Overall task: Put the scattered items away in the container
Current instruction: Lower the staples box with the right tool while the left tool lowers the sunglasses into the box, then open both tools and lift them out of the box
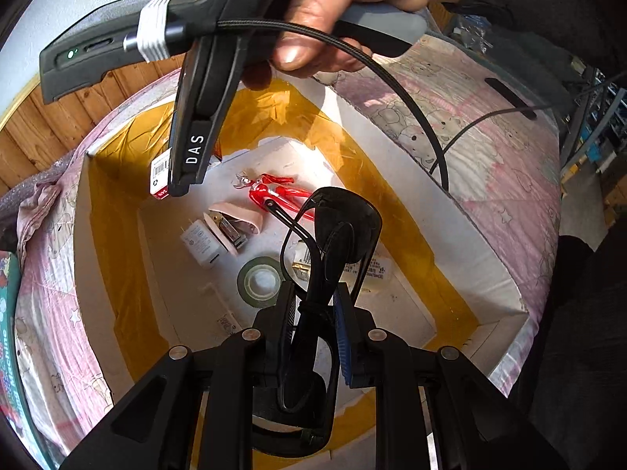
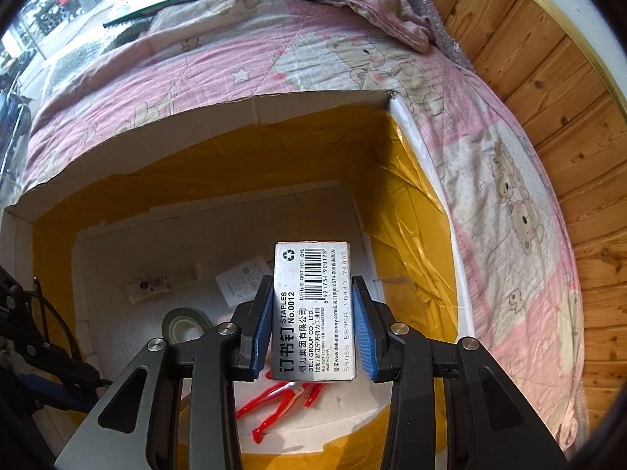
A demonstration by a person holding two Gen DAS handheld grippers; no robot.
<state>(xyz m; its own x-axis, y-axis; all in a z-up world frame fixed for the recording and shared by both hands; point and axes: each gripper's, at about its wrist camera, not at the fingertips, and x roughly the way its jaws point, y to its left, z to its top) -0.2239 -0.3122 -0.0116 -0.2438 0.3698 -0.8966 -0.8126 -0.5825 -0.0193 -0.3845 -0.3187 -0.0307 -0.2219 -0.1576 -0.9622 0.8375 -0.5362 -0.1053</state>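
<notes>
Black plastic-framed sunglasses [image 1: 333, 243], light and fragile, are gripped in the left claw [image 1: 313, 329]; a stiff grey cardboard staple box [image 2: 313, 309] is clamped by its sides in the right claw [image 2: 313, 329], over the open white cardboard box [image 2: 250, 105].

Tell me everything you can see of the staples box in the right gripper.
The staples box is a small grey cardboard carton printed with a barcode, a recycling mark and "STAPLES No.0012". It looks closed and undamaged. The right gripper clamps its two long sides between blue pads, holding it in the air above the open cardboard box, touching nothing else.
</notes>
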